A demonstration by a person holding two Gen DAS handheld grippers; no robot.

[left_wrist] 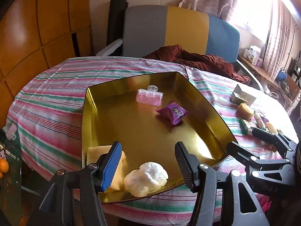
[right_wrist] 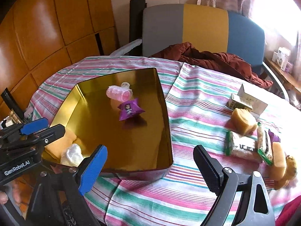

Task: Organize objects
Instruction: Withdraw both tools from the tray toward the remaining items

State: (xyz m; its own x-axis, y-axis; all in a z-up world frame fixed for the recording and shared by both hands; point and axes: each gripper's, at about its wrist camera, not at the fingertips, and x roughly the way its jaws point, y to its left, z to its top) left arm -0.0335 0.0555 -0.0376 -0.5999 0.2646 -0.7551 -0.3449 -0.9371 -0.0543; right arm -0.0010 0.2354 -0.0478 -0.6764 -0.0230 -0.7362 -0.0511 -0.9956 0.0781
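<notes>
Clearly I'm gathering items into the gold tray (right_wrist: 165, 116): my left gripper (left_wrist: 146, 162) gapes wide and empty over the white wad (left_wrist: 146, 179) at its 6 o'clock edge, while my right gripper (right_wrist: 150, 163), equally wide, faces snacks (right_wrist: 242, 145) waiting at 3 o'clock on the striped cloth (right_wrist: 197, 113).
</notes>
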